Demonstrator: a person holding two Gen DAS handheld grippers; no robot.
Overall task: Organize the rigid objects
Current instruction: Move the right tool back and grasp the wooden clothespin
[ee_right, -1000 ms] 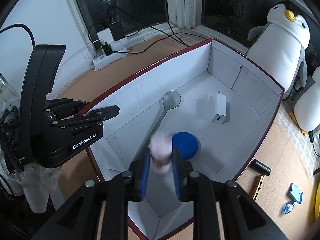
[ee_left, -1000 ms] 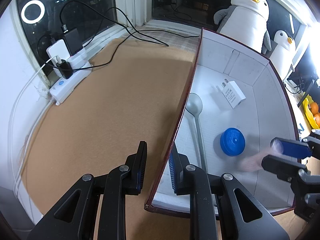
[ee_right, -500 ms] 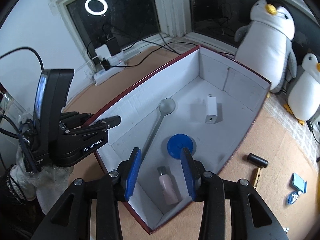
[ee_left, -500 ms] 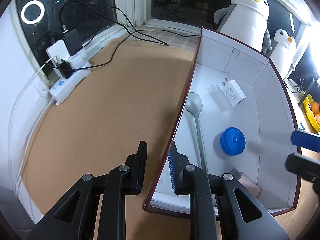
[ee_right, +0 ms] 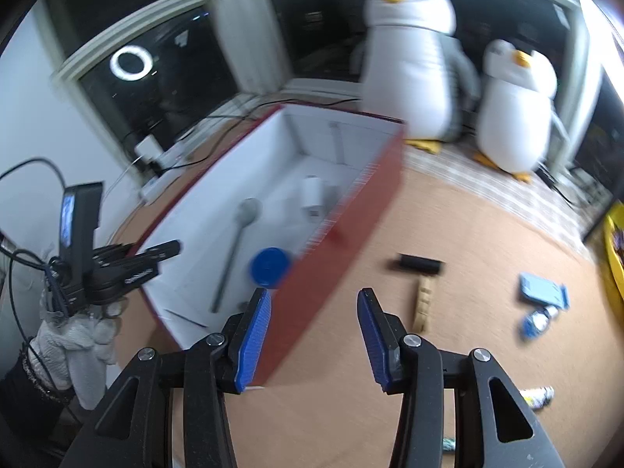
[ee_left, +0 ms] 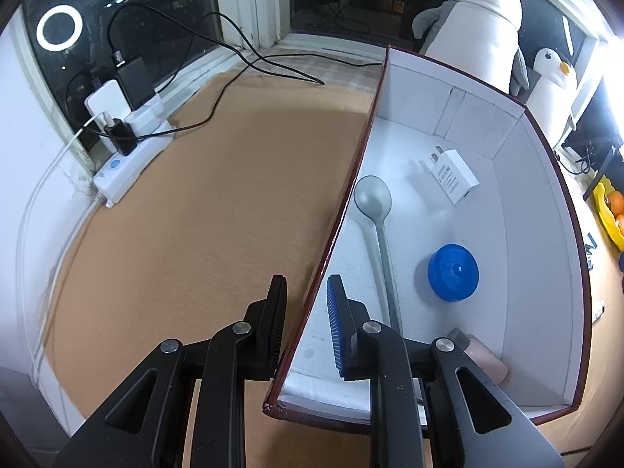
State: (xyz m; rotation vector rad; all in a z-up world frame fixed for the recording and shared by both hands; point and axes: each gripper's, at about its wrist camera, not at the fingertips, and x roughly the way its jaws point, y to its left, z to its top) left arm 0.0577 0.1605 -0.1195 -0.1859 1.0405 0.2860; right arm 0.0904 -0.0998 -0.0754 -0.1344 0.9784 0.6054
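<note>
Your left hand-held gripper (ee_left: 306, 323) is pinching the near side wall of the dark-red, white-lined cardboard box (ee_left: 507, 202), one pad on each face. Your right hand-held gripper (ee_right: 314, 337) is opening with nothing between its pads, above the brown cork worktop (ee_right: 460, 234) beside the box. Inside are lying a grey plastic spoon (ee_left: 376, 210), a round blue lid (ee_left: 453, 272), a white plug adapter (ee_left: 452, 175) and a small pink bottle (ee_left: 481, 357).

A brown mat (ee_right: 468, 234) carries the box (ee_right: 343, 241) at centre — right of it a black cylinder (ee_right: 419, 263), clothespin (ee_right: 423, 304) and blue clip (ee_right: 542, 286) (blurred); power strip (ee_left: 128, 167) upper left.
</note>
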